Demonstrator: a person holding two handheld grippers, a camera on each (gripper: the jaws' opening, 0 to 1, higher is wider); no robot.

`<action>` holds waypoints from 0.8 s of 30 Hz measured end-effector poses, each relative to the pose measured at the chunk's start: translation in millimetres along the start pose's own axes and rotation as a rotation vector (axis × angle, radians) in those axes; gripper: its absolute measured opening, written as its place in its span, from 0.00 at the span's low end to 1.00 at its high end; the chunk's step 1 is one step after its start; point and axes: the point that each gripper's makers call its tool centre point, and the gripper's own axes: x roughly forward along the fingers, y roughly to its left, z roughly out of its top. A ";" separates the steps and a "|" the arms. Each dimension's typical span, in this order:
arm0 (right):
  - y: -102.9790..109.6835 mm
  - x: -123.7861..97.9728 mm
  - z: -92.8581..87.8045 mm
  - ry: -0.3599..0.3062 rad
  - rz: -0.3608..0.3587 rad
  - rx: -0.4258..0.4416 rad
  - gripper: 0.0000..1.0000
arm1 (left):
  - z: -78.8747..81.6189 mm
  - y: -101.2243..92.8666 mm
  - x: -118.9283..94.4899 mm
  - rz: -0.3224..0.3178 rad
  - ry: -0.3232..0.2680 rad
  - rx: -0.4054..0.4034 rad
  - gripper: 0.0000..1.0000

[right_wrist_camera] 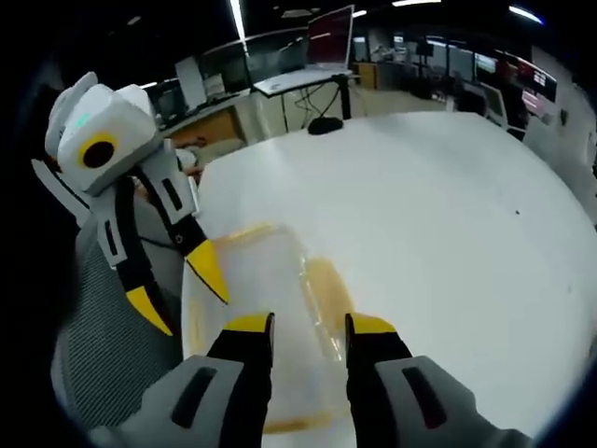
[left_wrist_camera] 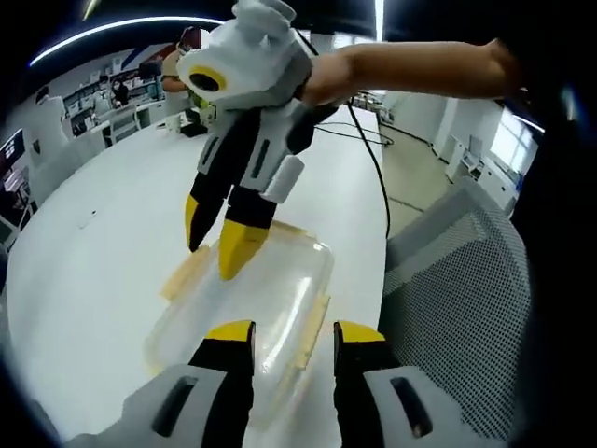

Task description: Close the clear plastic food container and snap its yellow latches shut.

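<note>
The container (left_wrist_camera: 250, 297) lay flat on the white table (left_wrist_camera: 103, 252), lid down on it, close to the table's edge beside a mesh chair (left_wrist_camera: 457, 289). In the right gripper view the same box (right_wrist_camera: 256, 308) sat just ahead of the jaws, chair (right_wrist_camera: 98, 345) at its far side.

Left gripper (left_wrist_camera: 294, 334): jaws parted, nothing between them, tips poised over the near end of the lid. Whether they touched the plastic, I could not tell. Right gripper (left_wrist_camera: 222, 245): came in from above, jaws parted a little and empty, yellow tips down at the lid's far end, touching or nearly so. From its own camera the right gripper (right_wrist_camera: 308, 325) also stood open over the box, with the left gripper (right_wrist_camera: 182, 294) angled in at the chair side.

My reading: both tools bore on opposite ends to seat the lid before working the latches. Yellow latches (left_wrist_camera: 185, 271) along the long sides looked splayed outward, so not yet snapped; another latch (right_wrist_camera: 326, 285) showed on the table side.

Room: broad bare table beyond the box, free for sliding. The chair side was tight, with edge and backrest close by, so a latch there would call for a steep approach. A cable (left_wrist_camera: 373, 168) trailed across the table farther off.
</note>
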 end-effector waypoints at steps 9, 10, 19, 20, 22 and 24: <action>1.0 7.3 3.4 0.060 0.075 -0.025 0.26 | -3.0 1.3 2.6 0.041 0.027 0.187 0.24; 1.9 8.3 3.5 0.069 0.083 -0.030 0.26 | -3.1 0.6 2.9 0.043 0.027 0.185 0.24; 6.5 14.8 5.3 0.125 0.144 -0.054 0.27 | -4.7 -0.6 5.0 0.075 0.042 0.265 0.25; 6.7 15.1 5.3 0.128 0.148 -0.056 0.27 | -4.8 -0.6 5.2 0.078 0.042 0.272 0.25; 5.8 15.5 5.1 0.139 0.157 -0.050 0.27 | -5.1 -0.4 5.7 0.090 0.043 0.294 0.25; 6.1 15.4 4.5 0.146 0.166 -0.050 0.27 | -5.1 -0.2 5.9 0.097 0.042 0.303 0.25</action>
